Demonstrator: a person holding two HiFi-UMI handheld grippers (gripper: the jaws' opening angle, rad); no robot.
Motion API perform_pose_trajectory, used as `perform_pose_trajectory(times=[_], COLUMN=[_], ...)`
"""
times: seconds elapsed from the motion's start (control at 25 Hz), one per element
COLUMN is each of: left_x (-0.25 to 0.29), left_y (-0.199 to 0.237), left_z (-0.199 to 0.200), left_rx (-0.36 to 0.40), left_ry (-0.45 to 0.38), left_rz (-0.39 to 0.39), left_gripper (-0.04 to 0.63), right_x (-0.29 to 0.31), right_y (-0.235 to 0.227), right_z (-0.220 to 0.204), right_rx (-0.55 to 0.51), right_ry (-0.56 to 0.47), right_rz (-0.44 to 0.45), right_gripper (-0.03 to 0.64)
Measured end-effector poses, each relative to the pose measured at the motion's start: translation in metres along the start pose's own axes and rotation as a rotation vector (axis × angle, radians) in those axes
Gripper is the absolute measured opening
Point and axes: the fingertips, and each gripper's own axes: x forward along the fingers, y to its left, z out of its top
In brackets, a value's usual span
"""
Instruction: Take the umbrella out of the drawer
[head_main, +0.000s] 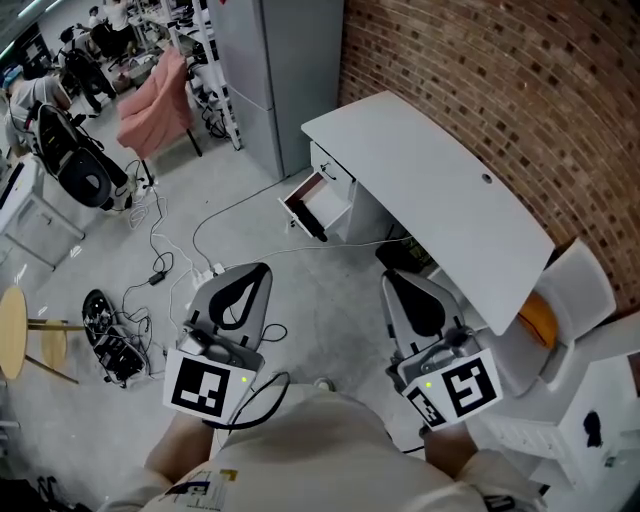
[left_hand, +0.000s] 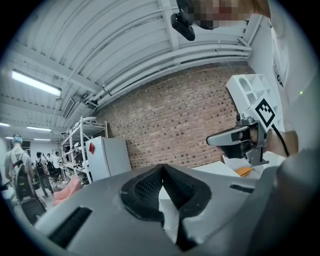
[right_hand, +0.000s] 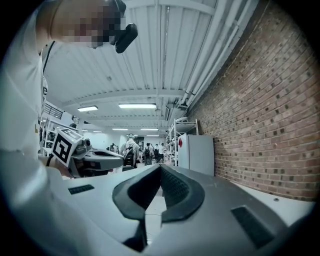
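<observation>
Closest in, the left gripper (head_main: 250, 282) and right gripper (head_main: 400, 292) sit level, side by side, each with its jaws pressed together on nothing. Both are well apart from the open drawer (head_main: 325, 203), far ahead under the left end of the white desk (head_main: 430, 190). A slim dark shape, likely the umbrella (head_main: 307, 221), lies along the drawer's near edge; nothing else shows inside. The approach seems the step: spread one gripper's jaws before reaching in, then grip the umbrella mid-length.
</observation>
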Motion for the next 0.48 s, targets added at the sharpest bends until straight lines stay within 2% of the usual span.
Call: perform_pose_trajectory(times=[0.28,0.48], left_x=[0.012,0.022], left_y=[-0.017,-0.015], left_z=[-0.006,-0.016], left_rx=[0.008,0.014], left_ry=[0.008,0.024], left_rz=[0.004,0.017], left_gripper=[0.008,0.008], right_x=[0.002,0.015], right_y=[-0.023,-0.027], right_z=[-0.022,-0.033], right_rx=[0.074,0.081], right_ry=[0.002,0.008], right_rz=[0.005,0.030], right_gripper=[0.008,0.008])
